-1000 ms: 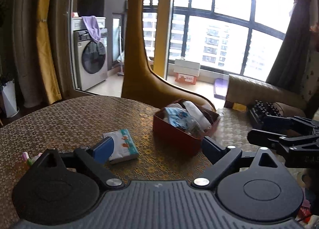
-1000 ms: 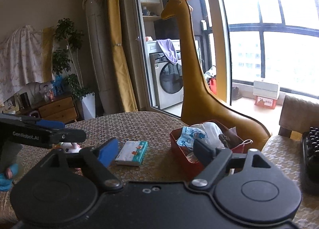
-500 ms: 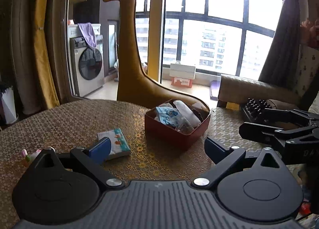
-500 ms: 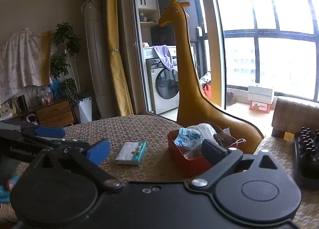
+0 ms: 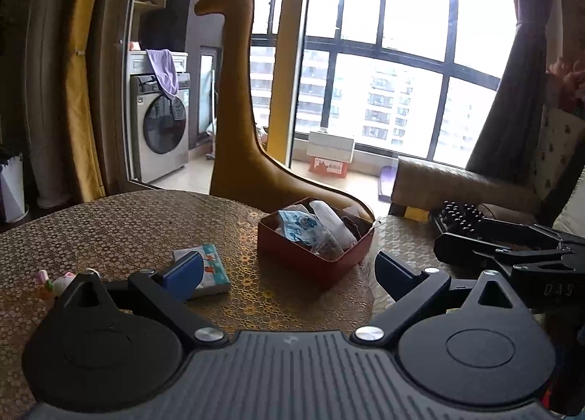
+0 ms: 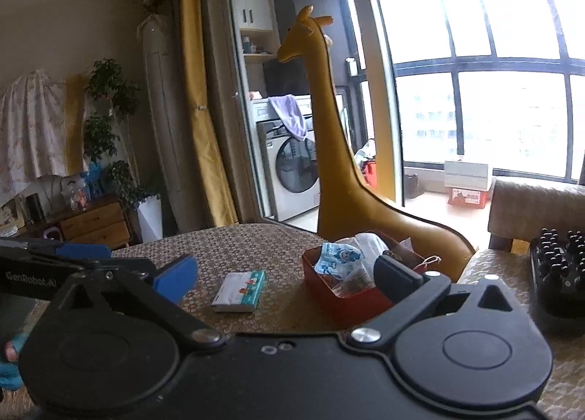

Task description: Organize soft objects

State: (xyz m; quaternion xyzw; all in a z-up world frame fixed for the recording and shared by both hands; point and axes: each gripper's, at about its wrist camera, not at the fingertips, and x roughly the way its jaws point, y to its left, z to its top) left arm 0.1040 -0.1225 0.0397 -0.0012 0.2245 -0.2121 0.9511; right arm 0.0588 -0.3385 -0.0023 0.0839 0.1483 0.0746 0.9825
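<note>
A red box (image 5: 292, 253) (image 6: 351, 305) stands on the round table and holds soft packets, with a blue-and-white printed one (image 5: 301, 228) (image 6: 340, 261) on top. A flat tissue pack (image 5: 214, 270) (image 6: 239, 292) lies on the table left of the box. My left gripper (image 5: 287, 272) is open and empty, raised above the table short of both. My right gripper (image 6: 287, 273) is open and empty, also raised. Each gripper shows at the edge of the other's view.
The table (image 5: 109, 222) has a gold honeycomb cloth. A small pink-and-white toy (image 5: 55, 281) lies at its left edge. A tall yellow giraffe figure (image 5: 234, 120) stands behind the table. A black studded object (image 6: 559, 266) lies at the right. A padded chair (image 5: 449, 182) stands beyond.
Both grippers have drawn back and risen, so the box and tissue pack look smaller and farther. Both stay open and empty.
</note>
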